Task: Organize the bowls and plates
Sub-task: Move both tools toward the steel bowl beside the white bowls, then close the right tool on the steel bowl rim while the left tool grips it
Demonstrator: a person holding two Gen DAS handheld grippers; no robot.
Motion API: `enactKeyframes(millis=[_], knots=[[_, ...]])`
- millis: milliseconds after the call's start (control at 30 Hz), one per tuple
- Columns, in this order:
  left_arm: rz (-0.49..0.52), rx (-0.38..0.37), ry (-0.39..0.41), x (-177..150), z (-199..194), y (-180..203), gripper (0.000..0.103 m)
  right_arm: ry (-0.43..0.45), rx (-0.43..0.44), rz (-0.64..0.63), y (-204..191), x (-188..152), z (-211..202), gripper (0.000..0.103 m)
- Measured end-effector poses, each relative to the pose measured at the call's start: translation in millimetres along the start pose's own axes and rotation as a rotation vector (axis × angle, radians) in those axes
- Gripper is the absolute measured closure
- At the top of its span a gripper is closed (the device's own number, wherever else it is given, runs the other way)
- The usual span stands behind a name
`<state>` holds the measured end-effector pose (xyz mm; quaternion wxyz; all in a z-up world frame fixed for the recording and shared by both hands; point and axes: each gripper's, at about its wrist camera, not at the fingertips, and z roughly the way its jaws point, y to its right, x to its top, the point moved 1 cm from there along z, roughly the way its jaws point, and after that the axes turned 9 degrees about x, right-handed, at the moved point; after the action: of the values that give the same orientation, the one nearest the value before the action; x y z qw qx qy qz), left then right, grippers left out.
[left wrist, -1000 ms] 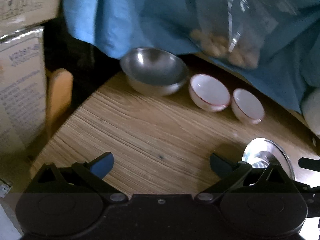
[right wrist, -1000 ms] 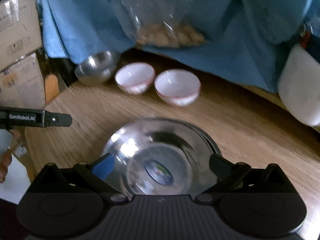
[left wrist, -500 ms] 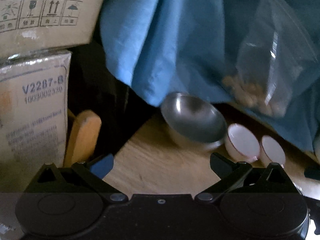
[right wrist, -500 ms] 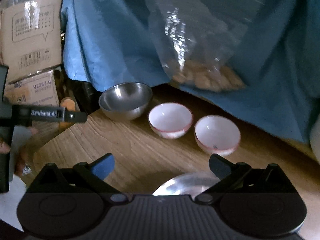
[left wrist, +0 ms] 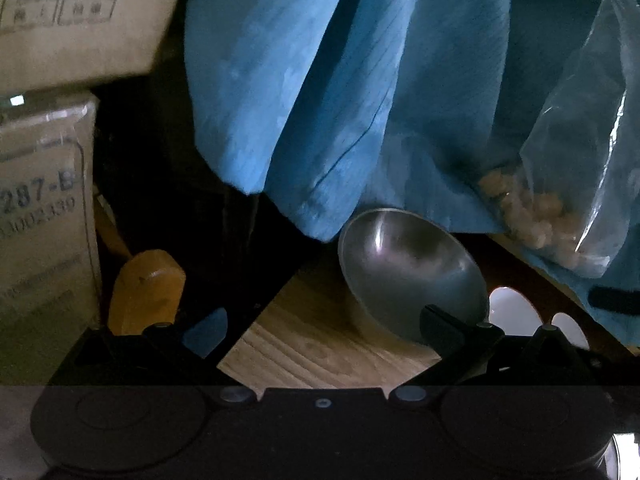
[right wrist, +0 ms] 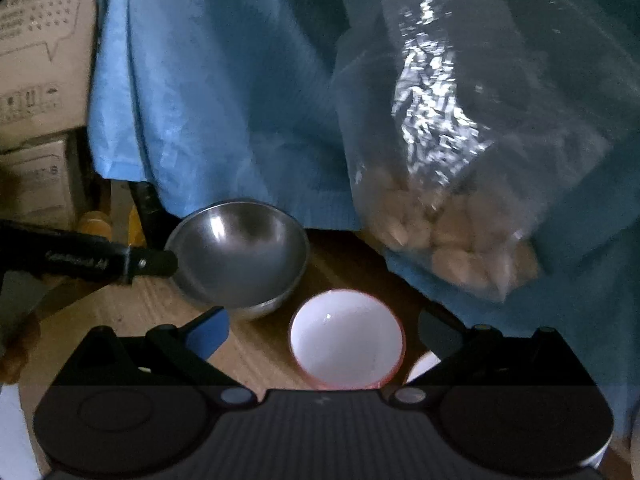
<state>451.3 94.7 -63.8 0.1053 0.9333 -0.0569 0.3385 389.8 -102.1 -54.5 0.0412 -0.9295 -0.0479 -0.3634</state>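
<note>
A steel bowl (left wrist: 412, 272) stands at the far left corner of the wooden table (left wrist: 320, 352), with two white red-rimmed bowls (left wrist: 512, 312) in a row to its right. My left gripper (left wrist: 322, 330) is open and empty; its right finger overlaps the steel bowl's near rim. In the right wrist view, one of the left gripper's fingers (right wrist: 120, 264) reaches the left rim of the steel bowl (right wrist: 240, 252). My right gripper (right wrist: 324, 332) is open just in front of the nearest white bowl (right wrist: 346, 340). The second white bowl (right wrist: 424, 364) is mostly hidden behind its right finger.
A blue cloth (right wrist: 224, 120) hangs behind the bowls. A clear plastic bag of pale lumps (right wrist: 448, 240) lies on it. Cardboard boxes (left wrist: 40, 220) and an orange wooden piece (left wrist: 146, 292) sit beyond the table's left edge. A hand (right wrist: 16, 356) shows at far left.
Both grippers have moved forward to the far bowls. The shiny steel plate under the right gripper has dropped out of view. The left gripper has swung left to the steel bowl.
</note>
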Motion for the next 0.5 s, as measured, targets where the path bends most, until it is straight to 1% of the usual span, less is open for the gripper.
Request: enactKeyframes(millis=[133,300,400,500], knots=[[-0.035,0.007,-0.034,-3,9,-5,0.001,-0.024,0.003,-0.05,1,9,16,0.0],[-0.09,0.01,-0.067,-1,15,-11,0.001,-0.063,0.018,-0.049,7,16,34,0.001],[-0.118,0.013,-0.081,3,20,-12,0.001,-0.078,0.025,-0.037,11,20,46,0.005],[-0.121,0.028,-0.085,5,23,-10,0.003,-0.094,0.021,-0.029,14,24,54,0.011]])
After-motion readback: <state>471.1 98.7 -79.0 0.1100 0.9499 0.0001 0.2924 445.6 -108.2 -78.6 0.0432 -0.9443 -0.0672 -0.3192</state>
